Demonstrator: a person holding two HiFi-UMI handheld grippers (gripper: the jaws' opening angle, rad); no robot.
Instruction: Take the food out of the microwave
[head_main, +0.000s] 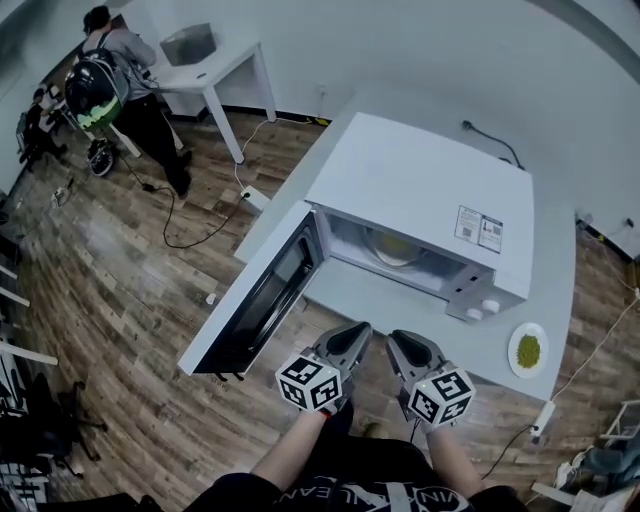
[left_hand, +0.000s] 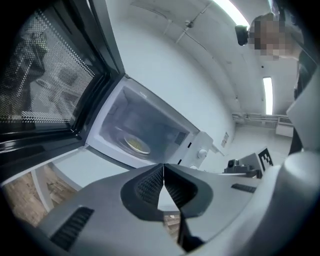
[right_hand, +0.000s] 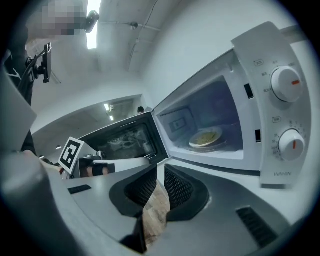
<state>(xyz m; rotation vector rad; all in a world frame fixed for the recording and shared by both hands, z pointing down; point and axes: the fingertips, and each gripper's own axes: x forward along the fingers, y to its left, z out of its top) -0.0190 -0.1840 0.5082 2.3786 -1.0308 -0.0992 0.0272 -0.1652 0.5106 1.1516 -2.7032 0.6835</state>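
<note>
A white microwave (head_main: 420, 190) stands on a pale table (head_main: 385, 300) with its door (head_main: 262, 300) swung wide to the left. Inside, on the turntable, lies a white plate of yellow food (head_main: 393, 248), also seen as the plate (left_hand: 136, 145) and the plate (right_hand: 205, 137). Both grippers hover side by side before the table's near edge, short of the opening. My left gripper (head_main: 358, 328) (left_hand: 163, 166) is shut and empty, tips touching. My right gripper (head_main: 397, 337) (right_hand: 160, 167) shows a narrow gap between its tips, with nothing in it.
A small plate of green food (head_main: 527, 350) lies on the table right of the microwave. Two control knobs (right_hand: 285, 82) sit right of the opening. Far left, a person (head_main: 120, 80) stands by a white desk (head_main: 215, 65). Cables cross the wooden floor (head_main: 120, 260).
</note>
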